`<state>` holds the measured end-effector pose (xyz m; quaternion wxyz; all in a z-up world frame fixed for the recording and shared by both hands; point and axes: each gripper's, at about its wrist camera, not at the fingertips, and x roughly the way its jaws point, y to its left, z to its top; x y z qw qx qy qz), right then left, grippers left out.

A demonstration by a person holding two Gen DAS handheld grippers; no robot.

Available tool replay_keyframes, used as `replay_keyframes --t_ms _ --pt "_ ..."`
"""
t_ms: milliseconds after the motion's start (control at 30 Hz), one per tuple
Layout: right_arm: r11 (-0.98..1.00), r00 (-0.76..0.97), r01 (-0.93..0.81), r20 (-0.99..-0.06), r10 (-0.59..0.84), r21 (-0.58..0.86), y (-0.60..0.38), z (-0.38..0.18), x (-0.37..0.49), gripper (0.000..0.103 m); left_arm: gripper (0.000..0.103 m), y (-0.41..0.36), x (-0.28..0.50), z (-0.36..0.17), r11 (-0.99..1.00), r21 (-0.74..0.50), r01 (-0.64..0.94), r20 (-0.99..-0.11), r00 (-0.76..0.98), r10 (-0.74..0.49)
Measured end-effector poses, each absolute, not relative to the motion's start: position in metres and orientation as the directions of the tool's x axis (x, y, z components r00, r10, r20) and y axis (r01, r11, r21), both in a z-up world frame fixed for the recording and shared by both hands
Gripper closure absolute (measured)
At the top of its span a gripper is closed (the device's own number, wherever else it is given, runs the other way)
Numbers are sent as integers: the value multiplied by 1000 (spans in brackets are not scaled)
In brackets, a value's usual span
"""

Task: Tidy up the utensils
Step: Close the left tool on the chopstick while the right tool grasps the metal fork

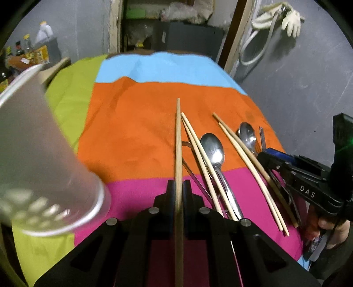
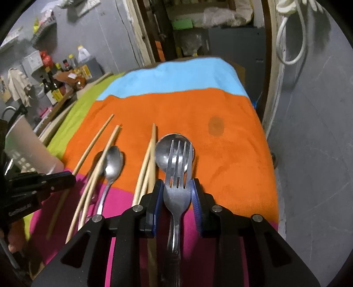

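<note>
Below, the left hand-held gripper (image 1: 179, 187) clamps a chopstick (image 1: 178, 136); the right hand-held gripper (image 2: 177, 194) straddles a fork (image 2: 177, 174), pad contact unclear.

Both views are dim overall, with the striped cloth (image 1: 154, 114) lit evenly from above and its colours strongly saturated. Fisheye bending curves the walls and leaves black corners. In the left wrist view the translucent cup (image 1: 42, 154) is smeared with blur, and the white glove (image 1: 291, 19) throws a soft shadow on the grey wall. Small glints sit on the spoon (image 2: 113, 163) and fork (image 2: 177, 167). The doorway behind stays murky.
</note>
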<state>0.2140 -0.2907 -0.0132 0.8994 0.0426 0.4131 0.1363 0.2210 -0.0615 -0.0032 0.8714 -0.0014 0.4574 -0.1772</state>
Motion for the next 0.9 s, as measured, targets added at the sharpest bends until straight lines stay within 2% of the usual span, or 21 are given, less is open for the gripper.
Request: replay_keyframes --t_ms 167,367,533,833,867,900 --pt "965 747 -241 -615 252 103 -278 6 179 81 98 -55 195 8 932 -200 304 -712 608 -351" --pt "974 887 -224 -421 190 -32 -259 27 139 81 99 -47 163 29 936 -186 299 -537 767 -352" --pt "979 950 -193 -265 168 -72 -249 40 116 81 98 -44 148 40 941 -169 295 -422 841 -339" --pt "976 968 -213 -141 206 -38 -231 64 111 83 98 -27 126 64 932 -185 311 -245 904 -351" --pt "975 968 -219 -130 213 -37 -230 67 111 98 98 -23 125 66 933 -186 309 -236 907 -348" --pt "975 969 -221 -124 215 -33 -228 70 111 99 98 -19 125 71 933 -188 306 -222 912 -344"
